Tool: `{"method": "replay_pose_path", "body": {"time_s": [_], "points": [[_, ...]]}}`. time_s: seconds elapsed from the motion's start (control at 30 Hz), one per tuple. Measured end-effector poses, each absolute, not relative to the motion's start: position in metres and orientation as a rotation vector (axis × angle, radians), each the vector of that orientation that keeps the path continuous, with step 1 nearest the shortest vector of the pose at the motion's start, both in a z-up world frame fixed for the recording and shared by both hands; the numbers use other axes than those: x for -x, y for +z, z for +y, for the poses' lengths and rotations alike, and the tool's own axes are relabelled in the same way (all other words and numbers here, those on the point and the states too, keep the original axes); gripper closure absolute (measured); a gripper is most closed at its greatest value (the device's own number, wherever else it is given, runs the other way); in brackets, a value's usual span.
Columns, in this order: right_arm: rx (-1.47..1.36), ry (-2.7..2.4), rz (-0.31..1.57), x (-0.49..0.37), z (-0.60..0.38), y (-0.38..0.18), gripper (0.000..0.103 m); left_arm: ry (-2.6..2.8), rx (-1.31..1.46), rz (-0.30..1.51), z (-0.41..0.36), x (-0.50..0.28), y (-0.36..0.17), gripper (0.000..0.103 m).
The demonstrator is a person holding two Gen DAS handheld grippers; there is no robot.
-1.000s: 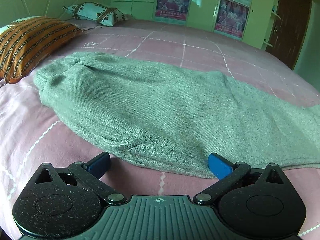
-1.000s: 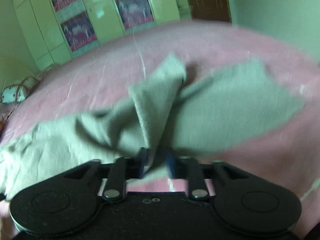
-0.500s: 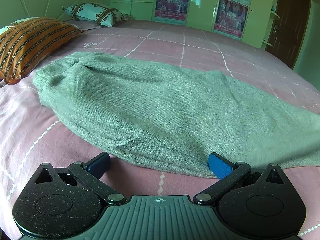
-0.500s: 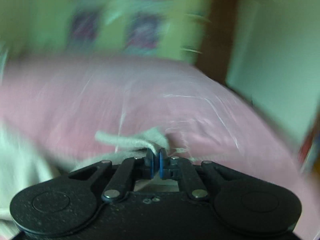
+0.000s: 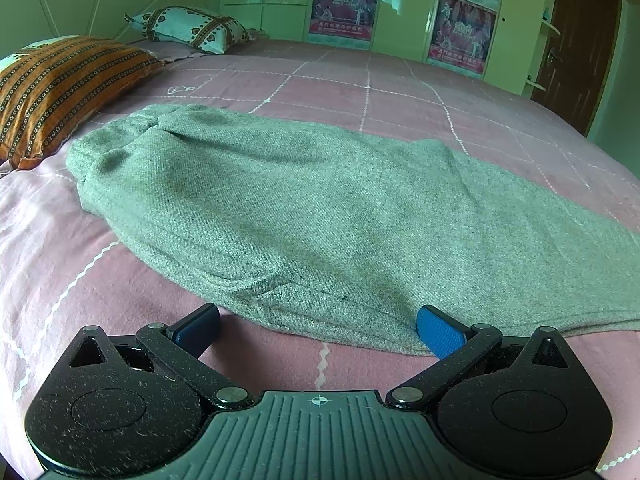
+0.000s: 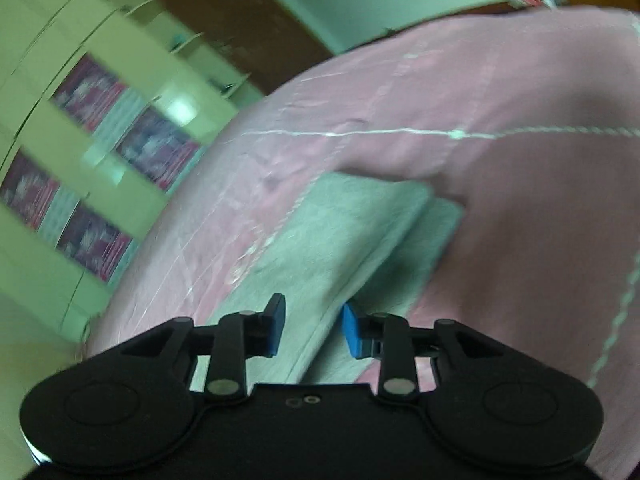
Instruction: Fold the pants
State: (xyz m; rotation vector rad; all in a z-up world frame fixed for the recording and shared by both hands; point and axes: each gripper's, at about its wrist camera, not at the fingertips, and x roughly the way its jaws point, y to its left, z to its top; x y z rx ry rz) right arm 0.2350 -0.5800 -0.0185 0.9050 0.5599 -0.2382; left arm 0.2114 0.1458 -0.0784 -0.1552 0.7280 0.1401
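Pants (image 5: pixel 304 204) — grey knit, laid flat on the pink bed (image 5: pixel 360 84). Long axis runs crosswise ahead of the left tongs (image 5: pixel 318 330), waist end far left, legs trailing off to the right. Left tongs: spread wide, nothing gripped, near hem just beyond the pads. Right tongs (image 6: pixel 308 330): jaws opening, the leg ends (image 6: pixel 360 232) lying between them, unpinched — legs stacked, stretching away ahead. Judged: right hand nearer the leg ends, left nearer the waist.
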Motion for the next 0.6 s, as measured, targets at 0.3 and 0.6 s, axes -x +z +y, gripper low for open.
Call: {"method": "replay_pose_path", "body": {"time_s": [0.3, 0.6], "points": [[-0.854, -0.146, 0.483, -0.228, -0.579, 0.004, 0.103, 0.144, 0.152, 0.727, 0.146, -0.211, -0.078, 0.0], [-0.86, -0.16, 0.545, -0.231, -0.584, -0.026, 0.103, 0.143, 0.152, 0.727, 0.146, -0.211, -0.078, 0.0]]}}
